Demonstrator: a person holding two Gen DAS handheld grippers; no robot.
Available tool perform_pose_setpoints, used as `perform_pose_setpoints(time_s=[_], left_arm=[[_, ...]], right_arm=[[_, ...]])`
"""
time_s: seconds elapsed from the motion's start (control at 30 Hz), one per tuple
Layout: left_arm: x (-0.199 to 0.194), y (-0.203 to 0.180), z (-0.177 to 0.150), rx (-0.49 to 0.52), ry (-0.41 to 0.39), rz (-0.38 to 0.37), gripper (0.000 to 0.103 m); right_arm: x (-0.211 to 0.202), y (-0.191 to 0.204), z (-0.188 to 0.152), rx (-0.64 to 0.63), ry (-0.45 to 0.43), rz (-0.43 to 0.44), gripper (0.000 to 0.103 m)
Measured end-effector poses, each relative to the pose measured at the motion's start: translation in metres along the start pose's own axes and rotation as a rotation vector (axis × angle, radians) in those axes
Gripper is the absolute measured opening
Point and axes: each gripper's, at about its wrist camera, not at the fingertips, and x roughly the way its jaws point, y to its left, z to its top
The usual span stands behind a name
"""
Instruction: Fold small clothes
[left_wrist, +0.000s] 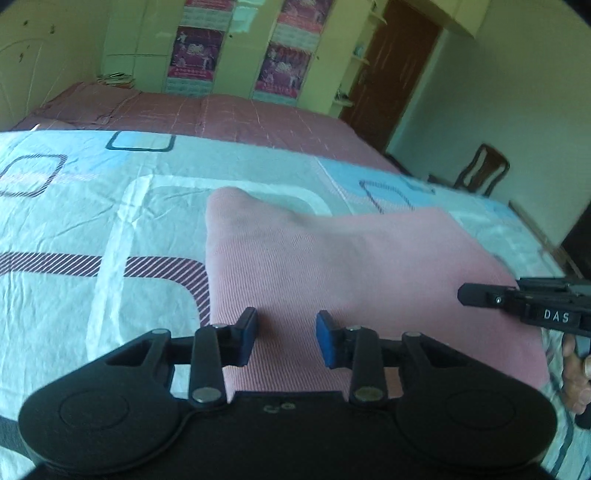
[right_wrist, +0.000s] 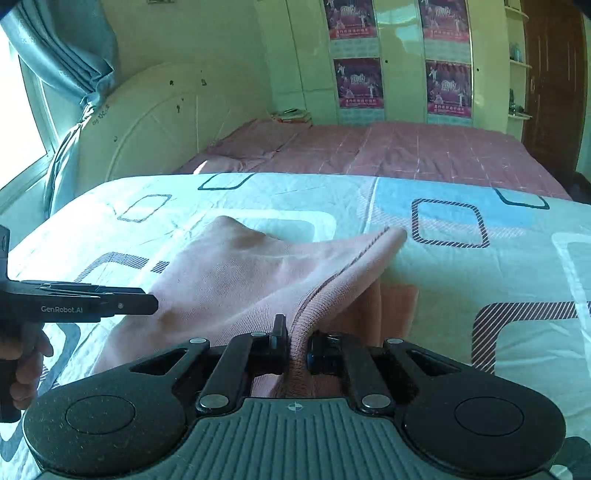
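A small pink knit garment (left_wrist: 332, 266) lies on a patterned white and blue sheet (left_wrist: 74, 221). My left gripper (left_wrist: 286, 338) is open, its blue pads just above the garment's near edge, holding nothing. My right gripper (right_wrist: 297, 345) is shut on the garment's ribbed hem (right_wrist: 332, 284) and lifts that edge off the sheet, with a fold of pink cloth (right_wrist: 229, 273) rising from it. The right gripper also shows at the right edge of the left wrist view (left_wrist: 480, 295). The left gripper shows at the left of the right wrist view (right_wrist: 147, 304).
The sheet (right_wrist: 480, 280) covers a raised surface in front of a bed with a pink checked cover (right_wrist: 406, 151). A wardrobe with posters (right_wrist: 369, 74) stands behind it. A wooden chair (left_wrist: 484, 170) and a brown door (left_wrist: 399, 74) are at the right.
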Motion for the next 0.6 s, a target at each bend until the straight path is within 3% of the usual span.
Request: perform_pose_setpoints(time_s=[0.1,0.17,0.3,0.43,0.5,0.57,0.6], left_arm=[[0.016,-0.018,-0.002,0.119,0.047,0.043,0.032],[0.017,-0.021,0.0,0.145,0.055,0.055,0.032],[0.017,-0.017,0.0,0.146,0.066,0.03,0.032],[0.02,-0.016,0.005,0.142,0.078,0.027,0.033],[0.008,-0.014,0.012,0.117,0.021,-0.014,0.037],[0.003,-0.01,0.022,0.107,-0.028,-0.037,0.039],[0.007,-0.009,0.03,0.123,-0.036,-0.022,0.038]], right_arm=[[0.03,-0.021,-0.025,0.067,0.098,-0.038,0.008],[0.025,-0.029,-0.027,0.137,0.078,-0.017,0.008],[0.015,-0.027,-0.024,0.097,0.074,-0.03,0.008],[0.02,-0.033,-0.025,0.147,0.076,-0.027,0.008],[0.01,-0.03,-0.017,0.17,0.034,-0.069,0.01],[-0.003,-0.023,-0.005,0.098,-0.041,-0.19,0.042],[-0.004,-0.021,0.002,0.068,-0.06,-0.211,0.042]])
